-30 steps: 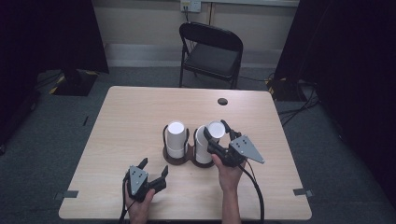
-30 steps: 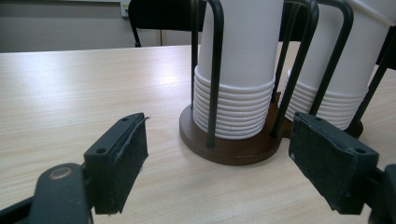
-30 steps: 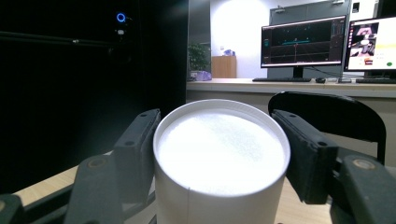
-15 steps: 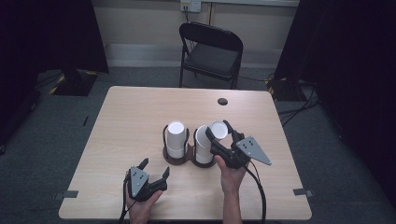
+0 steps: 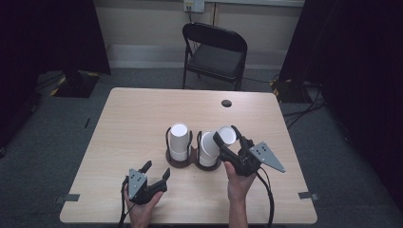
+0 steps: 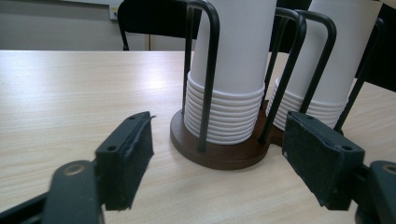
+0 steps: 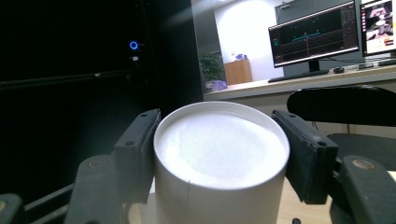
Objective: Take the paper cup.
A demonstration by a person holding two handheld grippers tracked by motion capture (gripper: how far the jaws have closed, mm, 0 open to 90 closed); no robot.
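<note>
Where the two grippers work, a pale wood-grain table (image 5: 133, 123) is seen from the high view, with a black folding chair (image 5: 216, 50) beyond its far edge and a small dark round spot (image 5: 226, 103) near that edge. No brand, label or legible writing is found on any item.

Ahead of the left gripper (image 5: 156, 170), a dark brown double holder (image 5: 180, 159) with black wire hoops is set on the table, loaded with two stacks of white paper cups, base up: the left stack (image 5: 179, 140) and the right stack (image 5: 208, 148). In the left gripper view the stacked rolled rims (image 6: 224, 114) are resolved as a tight band of ridges at the bottom of each stack, a detail lost from above.

The left gripper's jaws are held wide apart, with nothing between them, low over the table just short of the holder.

A single white paper cup (image 5: 227, 135) is clamped between the jaws of the right gripper (image 5: 229, 138), raised just above and beside the right stack. In the right gripper view its flat, matte, recessed base (image 7: 219, 149) is turned toward the camera, a side seam is visible, and monitors on a desk (image 7: 317, 39) are seen behind.
</note>
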